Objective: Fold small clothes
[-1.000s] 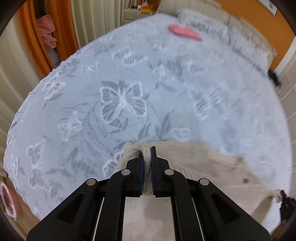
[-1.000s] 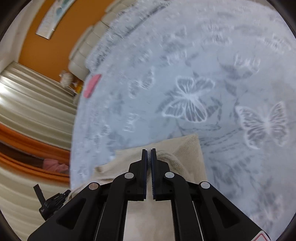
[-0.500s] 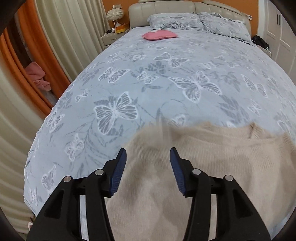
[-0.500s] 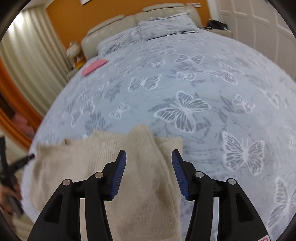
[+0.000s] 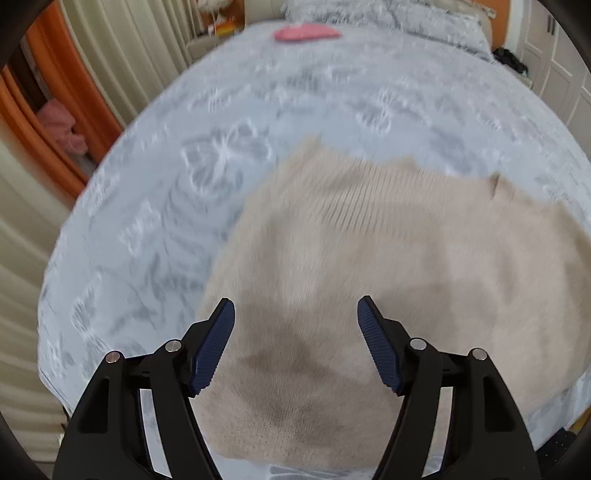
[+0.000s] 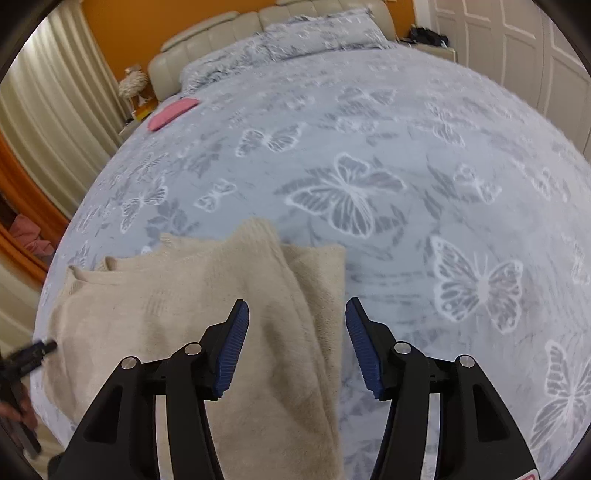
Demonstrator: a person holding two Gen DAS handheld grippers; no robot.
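A beige knit sweater (image 5: 362,266) lies spread on the blue butterfly bedspread (image 5: 258,96) near the bed's front edge. My left gripper (image 5: 295,310) is open and empty, hovering over the sweater's left part. In the right wrist view the sweater (image 6: 207,295) lies with a folded flap along its right side. My right gripper (image 6: 295,310) is open and empty above that right edge. The left gripper's tip (image 6: 37,350) shows at the far left of the right wrist view.
A pink folded item (image 6: 171,112) lies far up the bed near the pillows (image 6: 288,35). Cream curtains (image 5: 22,266) and an orange curtain (image 5: 55,110) hang at the left. White wardrobe doors (image 6: 517,48) stand at the right.
Both grippers were shut on the sweater's edge a second ago. They opened, let it go, and have since drawn back and up; the sweater now lies flat on the bed.
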